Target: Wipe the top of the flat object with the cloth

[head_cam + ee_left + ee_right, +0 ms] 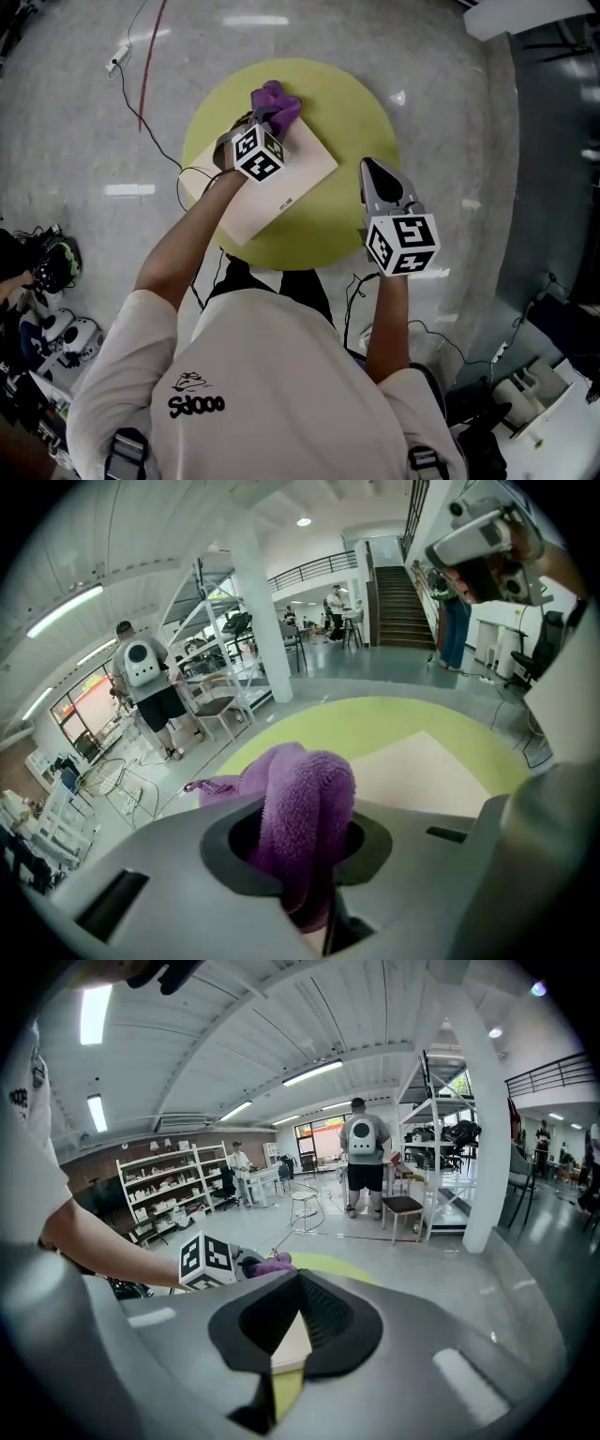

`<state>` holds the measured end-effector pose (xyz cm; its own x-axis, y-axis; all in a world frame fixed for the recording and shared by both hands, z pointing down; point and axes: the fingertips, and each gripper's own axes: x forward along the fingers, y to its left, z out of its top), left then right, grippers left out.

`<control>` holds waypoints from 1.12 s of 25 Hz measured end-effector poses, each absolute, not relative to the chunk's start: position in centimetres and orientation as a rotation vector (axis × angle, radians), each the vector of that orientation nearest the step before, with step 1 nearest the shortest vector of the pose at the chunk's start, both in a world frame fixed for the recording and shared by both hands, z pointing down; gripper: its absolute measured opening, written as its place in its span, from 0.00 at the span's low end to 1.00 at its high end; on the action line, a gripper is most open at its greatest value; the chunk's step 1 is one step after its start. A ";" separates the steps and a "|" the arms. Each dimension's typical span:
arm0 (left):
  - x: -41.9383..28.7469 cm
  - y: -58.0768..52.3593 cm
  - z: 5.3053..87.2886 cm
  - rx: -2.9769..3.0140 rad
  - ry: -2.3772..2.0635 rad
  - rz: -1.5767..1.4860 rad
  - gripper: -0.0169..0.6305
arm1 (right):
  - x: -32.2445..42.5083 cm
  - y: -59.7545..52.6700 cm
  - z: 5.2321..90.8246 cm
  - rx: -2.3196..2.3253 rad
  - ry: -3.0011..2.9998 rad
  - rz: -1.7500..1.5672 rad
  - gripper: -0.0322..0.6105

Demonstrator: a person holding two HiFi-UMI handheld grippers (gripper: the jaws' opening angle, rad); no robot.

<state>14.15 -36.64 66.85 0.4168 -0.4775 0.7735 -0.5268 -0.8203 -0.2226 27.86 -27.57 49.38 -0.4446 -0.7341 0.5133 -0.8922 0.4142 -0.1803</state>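
Note:
A flat beige board [281,183] lies on the round yellow-green table [356,112]. My left gripper [267,122] is shut on a bunched purple cloth [275,101] at the board's far corner. In the left gripper view the cloth [305,817] fills the jaws, with the board [422,771] just beyond and to the right. My right gripper [373,178] hovers over the table's right side, to the right of the board, shut with nothing in it. In the right gripper view only a thin slit between the jaws shows the board [292,1344]. The left gripper's marker cube [206,1260] and the cloth [272,1263] lie to the left.
Cables [150,56] run over the grey floor left of the table. Bags and gear [47,272] lie at the left edge. A chair [220,705], a white column [262,621] and metal racks stand beyond the table. A person with a backpack [366,1152] stands farther off.

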 end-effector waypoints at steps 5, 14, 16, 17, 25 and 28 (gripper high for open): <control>17.9 -32.6 67.2 2.681 -0.760 1.380 0.13 | 28.0 -26.4 49.0 1.450 -2.302 0.617 0.06; 22.7 -25.6 67.6 2.811 -0.389 1.428 0.13 | 27.8 -23.3 48.6 1.539 -2.248 0.629 0.06; 23.8 -23.7 67.5 2.840 -0.271 1.447 0.13 | 27.9 -22.8 48.6 1.554 -2.237 0.635 0.06; 24.2 -22.7 67.4 2.859 -0.214 1.468 0.13 | 28.0 -22.5 48.5 1.561 -2.234 0.637 0.06; 22.9 -21.6 67.6 2.880 -0.127 1.585 0.13 | 27.2 -22.3 48.4 1.561 -2.249 0.636 0.06; 20.9 -23.2 67.6 2.835 -0.213 1.594 0.13 | 26.3 -22.3 48.3 1.542 -2.263 0.629 0.06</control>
<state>20.89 -23.17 67.63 0.5146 -0.1711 0.8402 -0.0558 -0.9845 -0.1662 26.34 -22.32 48.28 -0.3594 -0.7869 0.5016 -0.9329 0.3167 -0.1716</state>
